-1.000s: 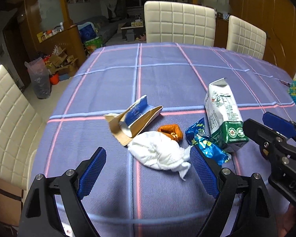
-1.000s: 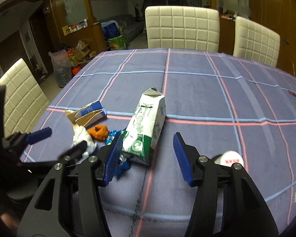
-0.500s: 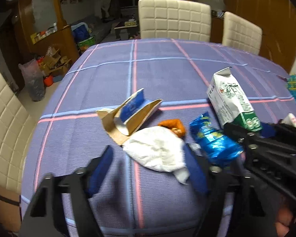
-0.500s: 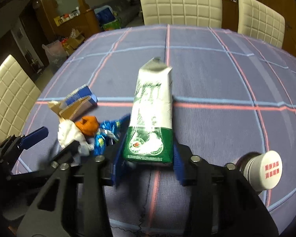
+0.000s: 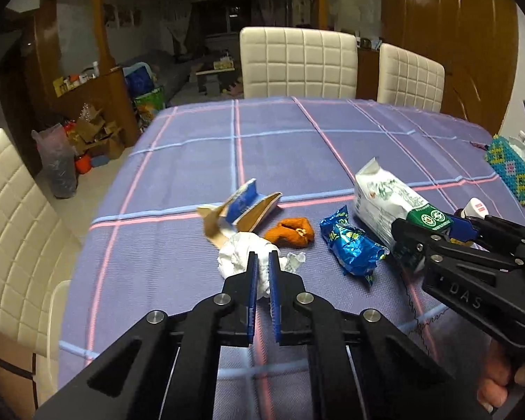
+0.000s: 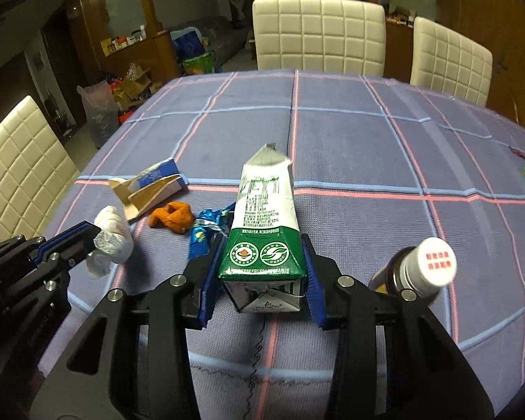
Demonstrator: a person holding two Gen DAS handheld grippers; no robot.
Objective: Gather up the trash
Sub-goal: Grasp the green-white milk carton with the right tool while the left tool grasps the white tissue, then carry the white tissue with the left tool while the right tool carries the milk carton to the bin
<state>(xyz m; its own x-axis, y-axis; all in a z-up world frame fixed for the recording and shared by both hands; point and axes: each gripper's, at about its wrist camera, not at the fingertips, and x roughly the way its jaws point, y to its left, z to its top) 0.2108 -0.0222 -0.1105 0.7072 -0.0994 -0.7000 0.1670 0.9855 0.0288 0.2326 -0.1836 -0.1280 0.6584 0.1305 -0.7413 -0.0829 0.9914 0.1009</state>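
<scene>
My left gripper point(image 5: 261, 262) is shut on a crumpled white tissue point(image 5: 239, 253), which bulges out past its blue pads; from the right wrist view the same tissue point(image 6: 113, 236) hangs from that gripper point(image 6: 94, 232). My right gripper point(image 6: 262, 241) is shut on the green-and-white milk carton point(image 6: 266, 210), squeezing its base with the spout end raised off the cloth. On the purple checked tablecloth point(image 5: 280, 147) lie a torn blue-and-brown box point(image 5: 243, 211), an orange peel point(image 5: 292, 232) and a blue foil wrapper point(image 5: 351, 245).
A brown bottle with a white cap point(image 6: 427, 267) stands just right of my right gripper. A beaded pouch point(image 5: 511, 171) lies at the table's right edge. White padded chairs point(image 6: 318, 31) ring the table. A hand point(image 5: 504, 385) holds the right gripper's handle.
The left gripper's jaws went from wide open around the tissue to shut on it and lifted it. The right gripper closed on the milk carton and tipped it up.
</scene>
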